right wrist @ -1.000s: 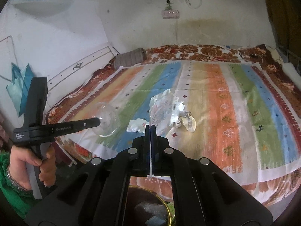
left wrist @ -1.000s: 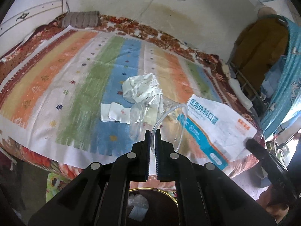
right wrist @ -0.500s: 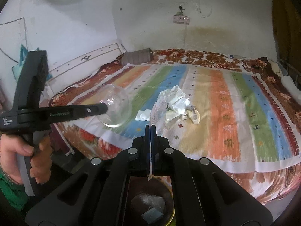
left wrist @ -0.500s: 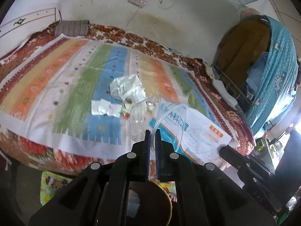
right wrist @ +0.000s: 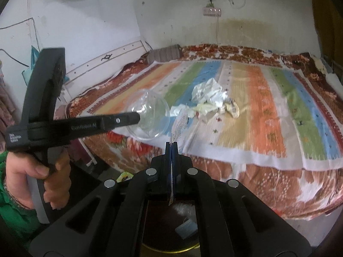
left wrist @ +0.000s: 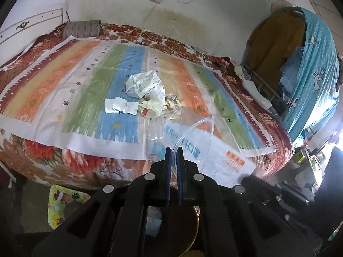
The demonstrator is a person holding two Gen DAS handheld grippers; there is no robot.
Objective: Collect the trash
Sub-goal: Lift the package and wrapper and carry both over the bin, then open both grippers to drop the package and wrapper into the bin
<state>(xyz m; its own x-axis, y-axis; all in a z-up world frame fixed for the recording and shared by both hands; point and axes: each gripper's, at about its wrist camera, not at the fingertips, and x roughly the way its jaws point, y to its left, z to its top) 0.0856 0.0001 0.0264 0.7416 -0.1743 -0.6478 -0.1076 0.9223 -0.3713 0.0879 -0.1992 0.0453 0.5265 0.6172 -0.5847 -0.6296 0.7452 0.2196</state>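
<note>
Left claw (left wrist: 173,150) is clamped down on the rim of a clear plastic cup (left wrist: 171,132), with just a sliver of gap between the pads where the rim sits. The cup sticks out ahead of the claw, tilted on its side in the air over the near edge of the bed (left wrist: 53,167). Right claw (right wrist: 171,144) is squeezed fully closed on a thin white printed package (left wrist: 223,156), which shows edge-on in its own camera and as a flat sheet with blue lettering and an orange patch in the left view, hanging just right of the cup. From the right camera you can see the left claw coming in from the side with the cup on its tip, gripped by a hand (right wrist: 32,180) in a green sleeve. The rest of the trash, a pile of crumpled paper and wrappers (left wrist: 145,94), lies in the middle of the striped bedspread, well ahead of both claws. Directly under both claws there's a dark bin with a gold rim (right wrist: 171,250) and a few scraps inside.
</note>
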